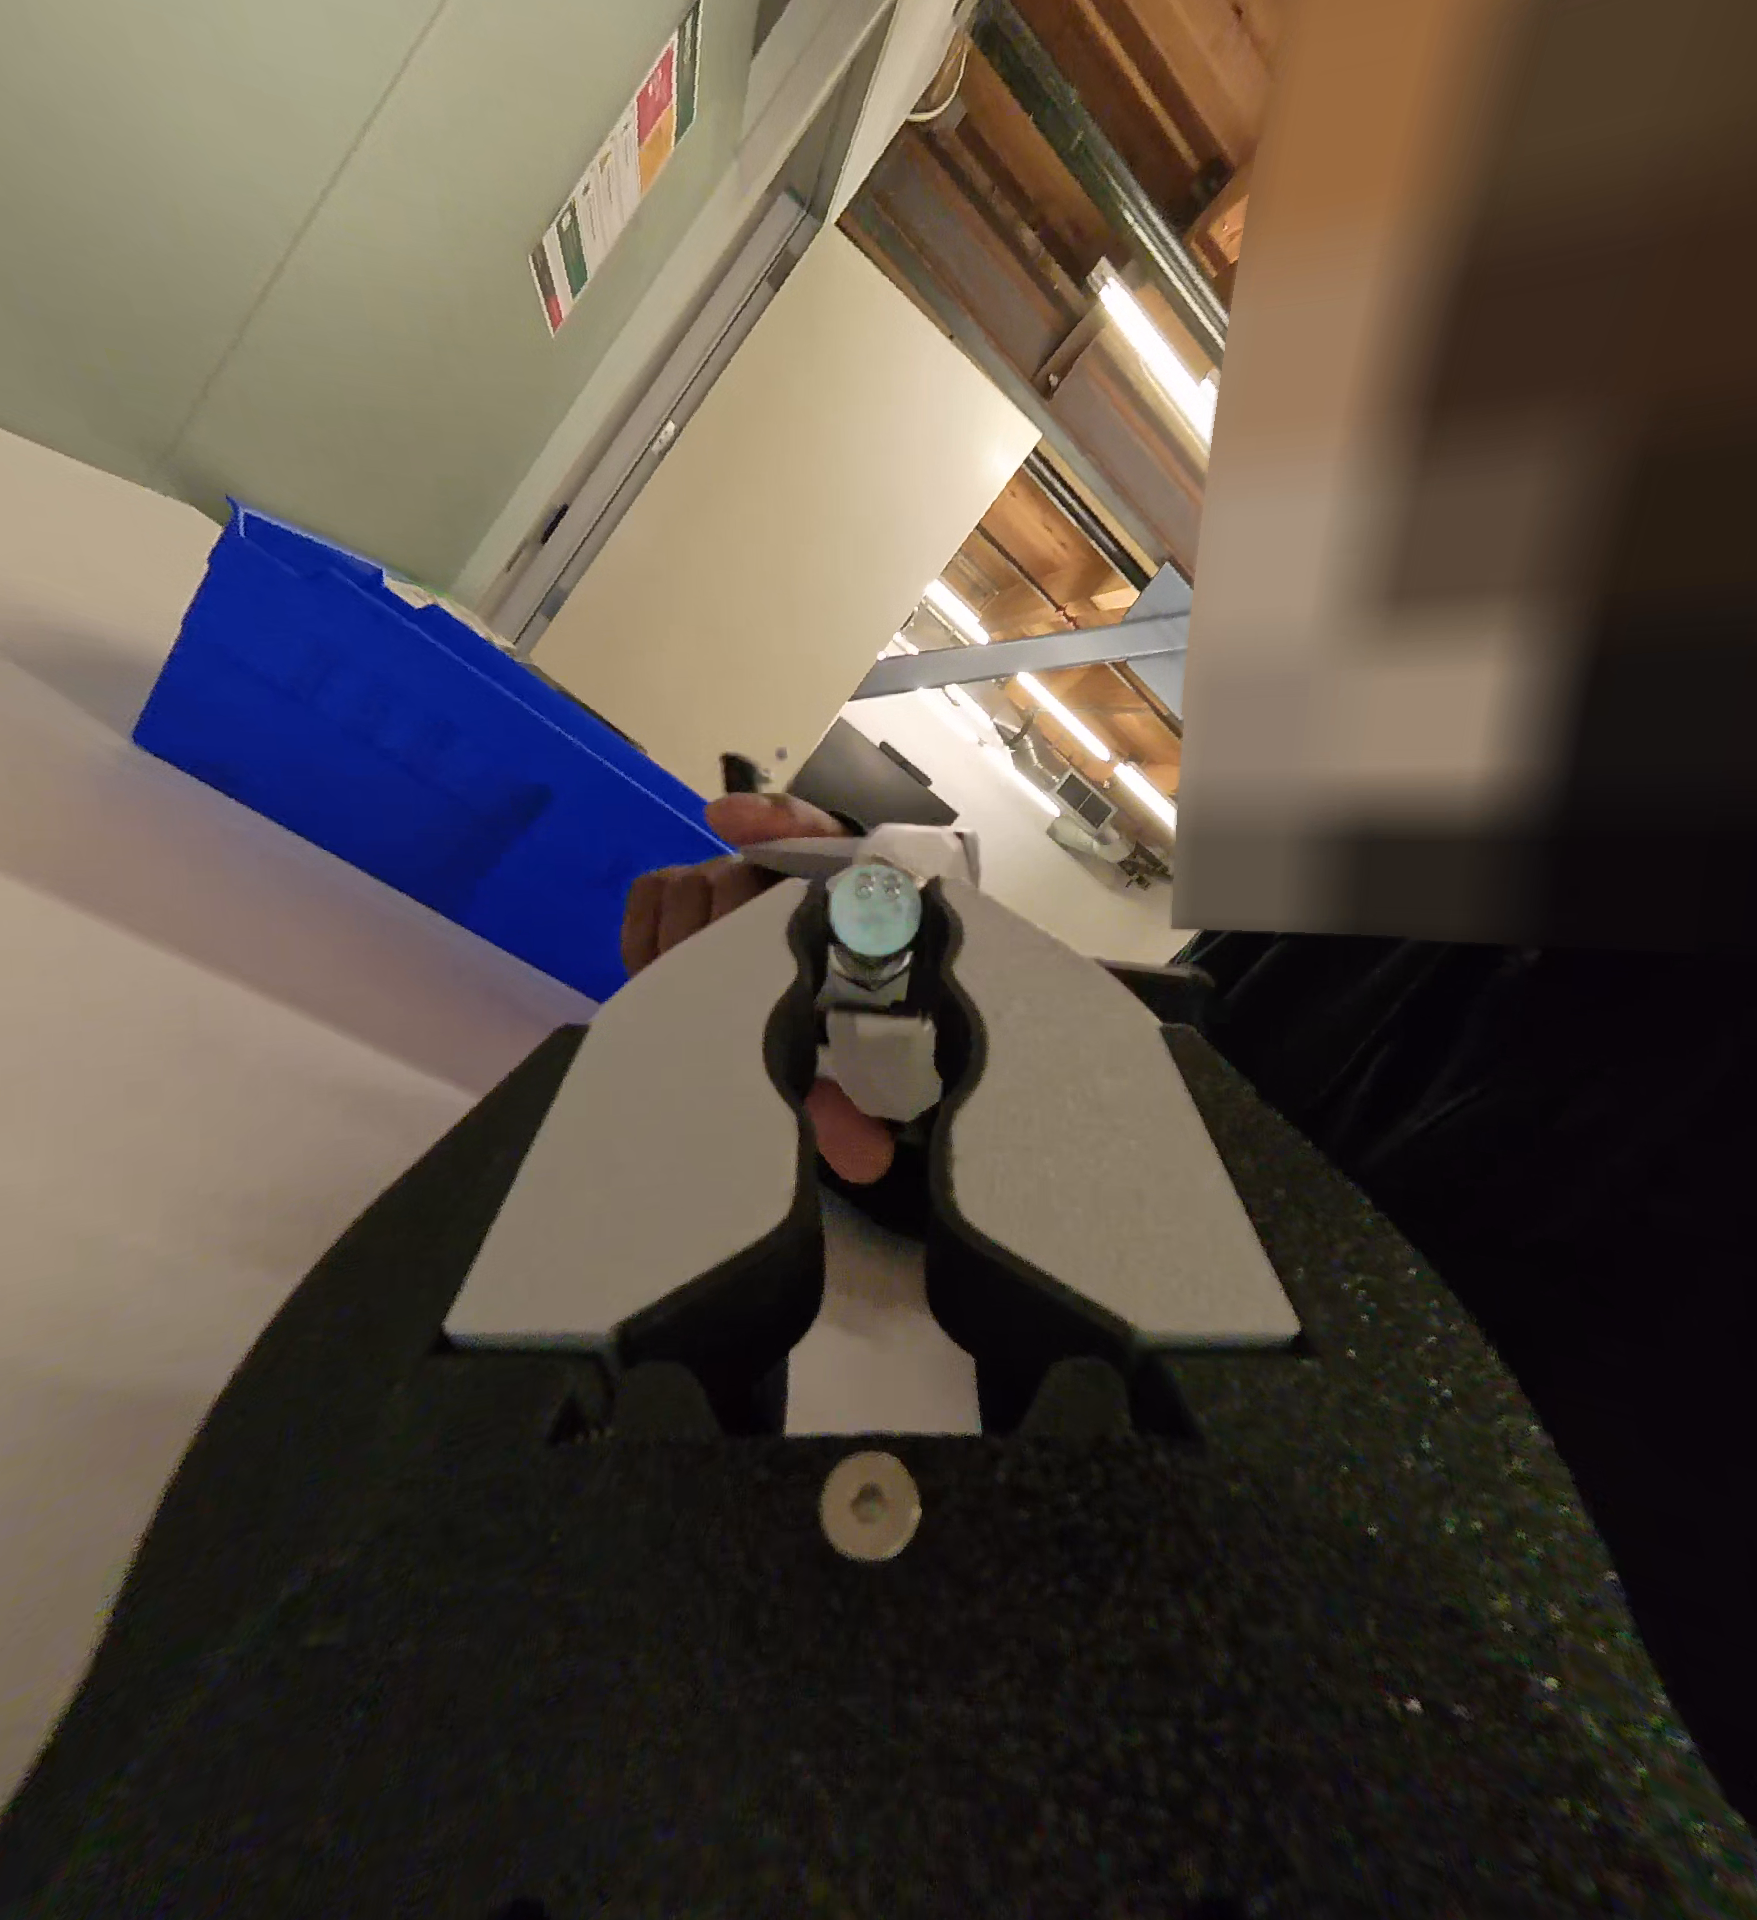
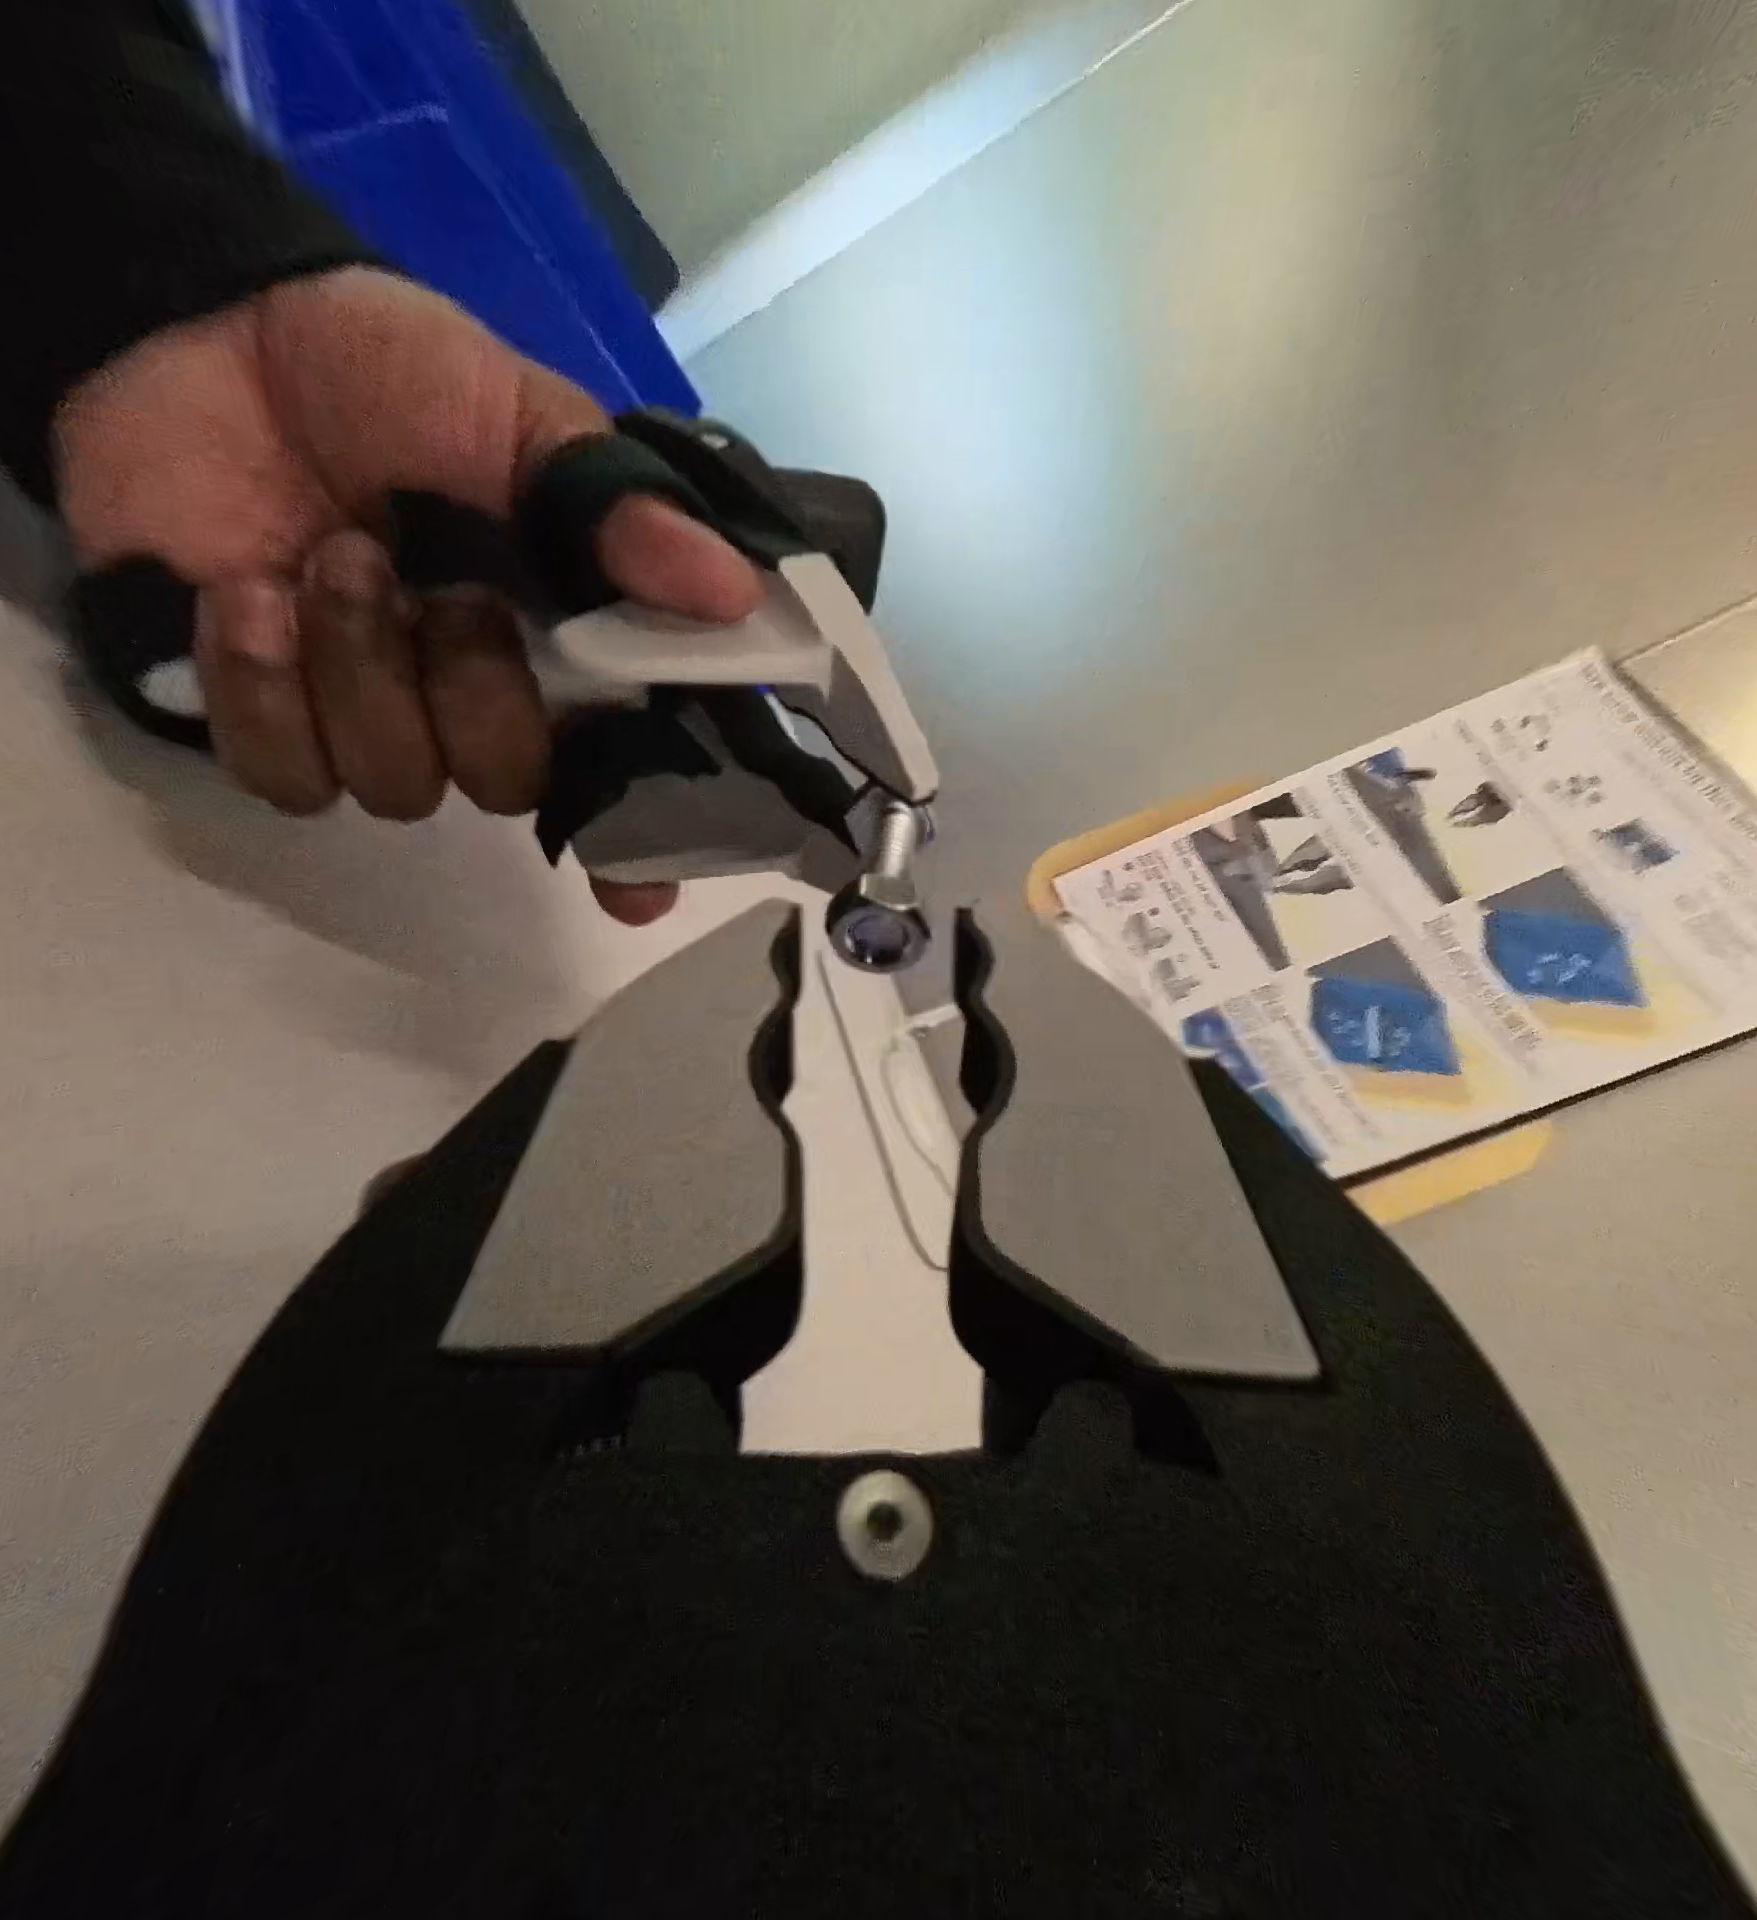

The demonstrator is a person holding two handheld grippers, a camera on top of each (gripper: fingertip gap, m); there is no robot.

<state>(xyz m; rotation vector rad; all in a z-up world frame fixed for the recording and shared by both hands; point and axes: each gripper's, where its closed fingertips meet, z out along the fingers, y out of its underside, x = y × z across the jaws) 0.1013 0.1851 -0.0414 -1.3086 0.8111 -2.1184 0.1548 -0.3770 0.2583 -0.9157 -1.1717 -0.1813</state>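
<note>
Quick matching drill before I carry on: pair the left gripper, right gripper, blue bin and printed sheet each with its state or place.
Things:
1. left gripper
2. right gripper
3. blue bin
4. printed sheet

States or places:
A. flat on the table, right of the right gripper
B. clamped on the head end of a silver bolt
C. standing on the white table near the wall
D. jaws apart, either side of the bolt's nut end, not pressing it

Pairs: 1-B, 2-D, 3-C, 4-A
</note>
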